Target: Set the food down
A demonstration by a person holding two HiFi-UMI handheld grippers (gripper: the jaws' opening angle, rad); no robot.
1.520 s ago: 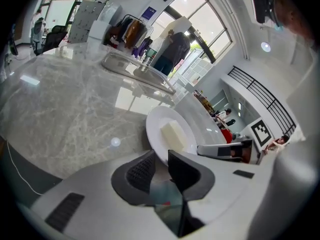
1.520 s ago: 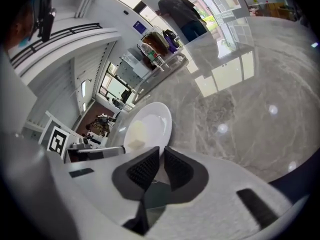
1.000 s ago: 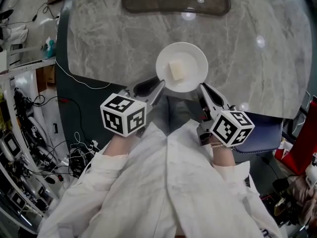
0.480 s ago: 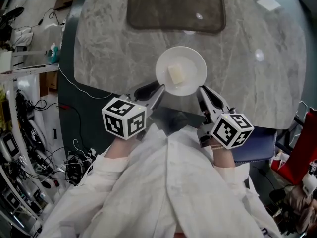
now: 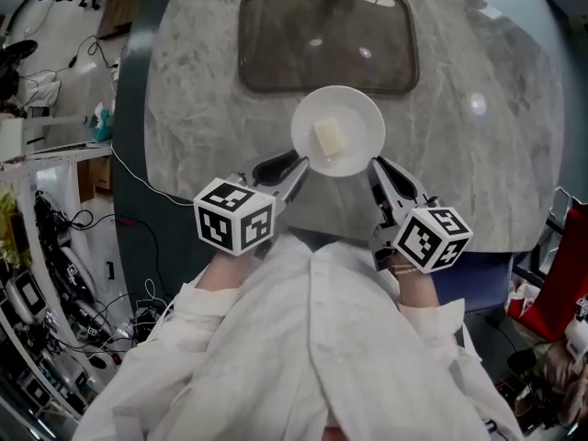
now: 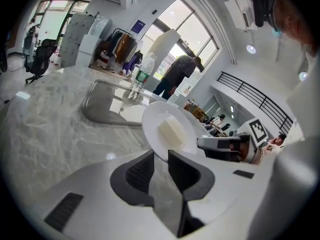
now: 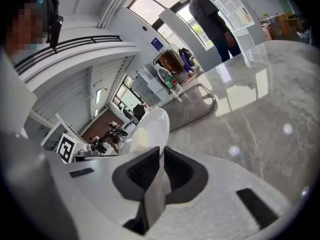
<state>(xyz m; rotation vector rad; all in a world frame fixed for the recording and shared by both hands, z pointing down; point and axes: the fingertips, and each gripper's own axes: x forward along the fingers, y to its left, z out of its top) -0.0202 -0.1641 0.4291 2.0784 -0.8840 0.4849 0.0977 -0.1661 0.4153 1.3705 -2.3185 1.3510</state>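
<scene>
**Carried Over the Surface, Not Yet Set Down**

Gripped on its left rim by the left gripper point(image 5: 292, 165), fingers closed onto the edge of the white plate point(image 5: 363, 118) with only that rim between them. Lying flat near the plate's middle: the food point(image 5: 327, 137), a pale block. Gripped on the right rim by the right gripper point(image 5: 377, 165), fingers pressed almost together on the thin edge. Held, by the look of it, clear of the marble surface point(image 5: 478, 154) and just short of the dark tray point(image 5: 326, 39) beyond. Done, judging by the position: pickup and carry over the surface, plate roughly level. Left to do: lower until resting, whether on tray or bare surface impossible to tell, then spread both pairs of fingers and back away.
</scene>
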